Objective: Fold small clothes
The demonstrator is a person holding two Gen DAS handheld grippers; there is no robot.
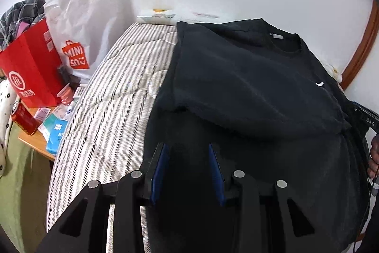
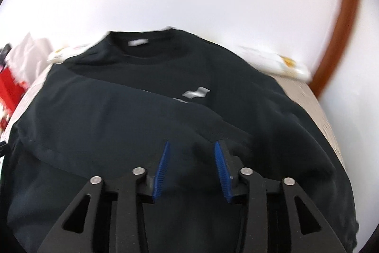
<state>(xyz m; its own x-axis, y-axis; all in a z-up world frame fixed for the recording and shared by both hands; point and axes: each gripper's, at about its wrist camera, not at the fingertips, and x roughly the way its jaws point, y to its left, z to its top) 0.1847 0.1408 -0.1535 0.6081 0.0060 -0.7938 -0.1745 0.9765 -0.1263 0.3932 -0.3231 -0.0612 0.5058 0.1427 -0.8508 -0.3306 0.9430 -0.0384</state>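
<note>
A black T-shirt (image 1: pixel 248 77) lies on a striped mattress (image 1: pixel 113 91), collar toward the wall, with its left side folded over the chest. A small white logo (image 1: pixel 319 84) shows on the chest. My left gripper (image 1: pixel 187 146) is open and empty, its blue pads over the shirt's lower part. In the right wrist view the same shirt (image 2: pixel 142 115) fills the frame, with the folded flap's hem running across it. My right gripper (image 2: pixel 191 144) is open and empty just above the cloth near that hem.
A bedside table (image 1: pixel 38 141) at the left holds a red paper bag (image 1: pixel 30 70), a white Miniso bag (image 1: pixel 83 23), a red can (image 1: pixel 23 119) and small boxes. A white wall stands behind the bed. A brown wooden door frame (image 2: pixel 341 23) curves at the right.
</note>
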